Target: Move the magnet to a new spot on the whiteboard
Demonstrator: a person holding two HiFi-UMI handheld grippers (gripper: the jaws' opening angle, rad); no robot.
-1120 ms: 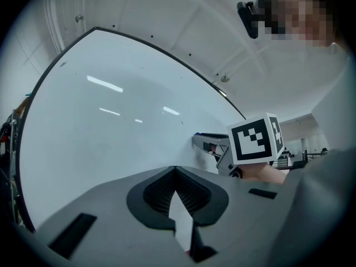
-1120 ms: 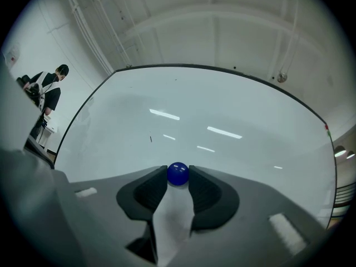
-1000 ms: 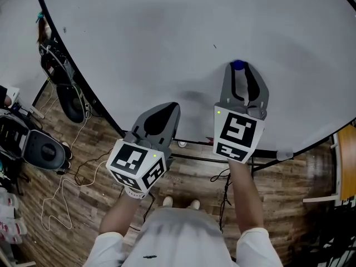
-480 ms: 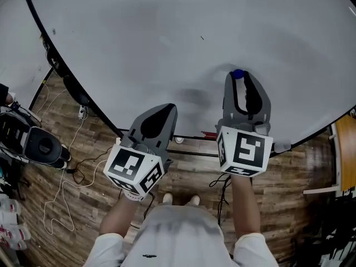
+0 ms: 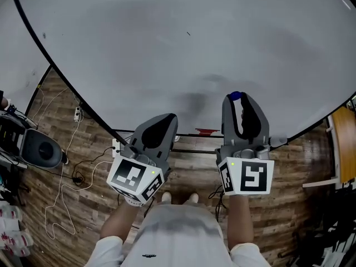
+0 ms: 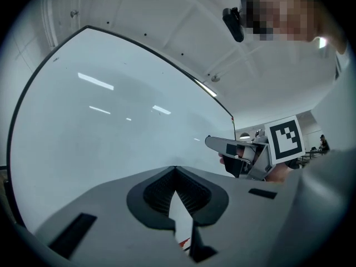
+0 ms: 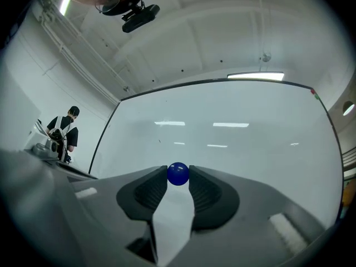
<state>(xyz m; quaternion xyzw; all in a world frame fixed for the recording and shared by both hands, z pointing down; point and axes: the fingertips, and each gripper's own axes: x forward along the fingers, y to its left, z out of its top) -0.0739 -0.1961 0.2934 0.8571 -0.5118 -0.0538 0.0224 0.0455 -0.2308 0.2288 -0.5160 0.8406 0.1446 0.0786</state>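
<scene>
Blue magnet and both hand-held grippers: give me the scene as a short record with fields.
magnet: blue ball, pinched between the jaw tips of the right hand-held gripper
magnet contact with board: cannot tell
whiteboard: large, white, mostly bare, in front of both grippers
left hand-held gripper: jaws together, nothing held, beside the right one
floor: wood planks below the board's lower edge

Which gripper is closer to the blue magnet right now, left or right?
Right. The right gripper holds the blue magnet between its fingers; the left gripper, shut and empty, is off to the magnet's left.
</scene>
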